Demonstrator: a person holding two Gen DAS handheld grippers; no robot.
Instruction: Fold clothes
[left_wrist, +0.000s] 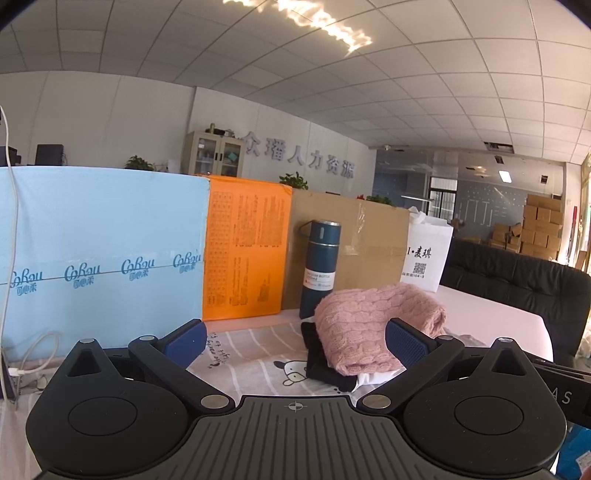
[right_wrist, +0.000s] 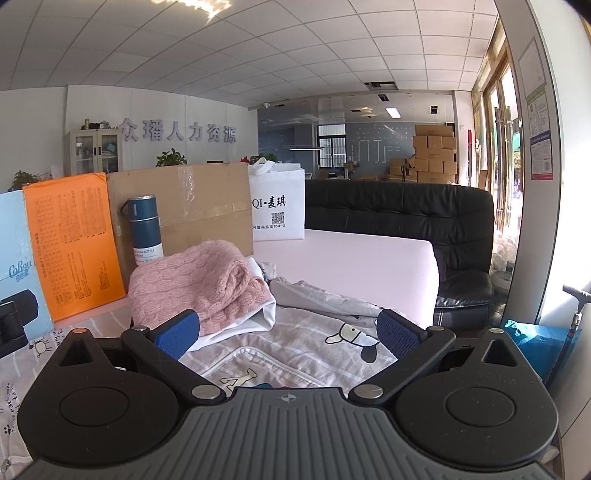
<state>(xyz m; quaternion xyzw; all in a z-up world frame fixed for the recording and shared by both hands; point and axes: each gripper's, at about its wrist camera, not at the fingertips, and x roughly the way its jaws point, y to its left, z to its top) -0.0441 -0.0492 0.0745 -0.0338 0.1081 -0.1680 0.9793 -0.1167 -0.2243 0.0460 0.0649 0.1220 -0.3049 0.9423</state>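
**Pink knit tops the pile, both grippers empty**

The pink sweater (right_wrist: 199, 284) sits folded on top of a white garment (right_wrist: 255, 321), and in the left view a black garment (left_wrist: 325, 363) shows under it too. The pile rests on a cartoon-print sheet (right_wrist: 295, 354) over the counter (right_wrist: 354, 266). Left gripper (left_wrist: 295, 341) hovers in front, fingers spread wide, holding nothing. Right gripper (right_wrist: 286, 334) does the same, fingers apart over the sheet. Behind the pile stands a blue bottle (right_wrist: 144, 230), backed by a cardboard box (right_wrist: 207, 199).
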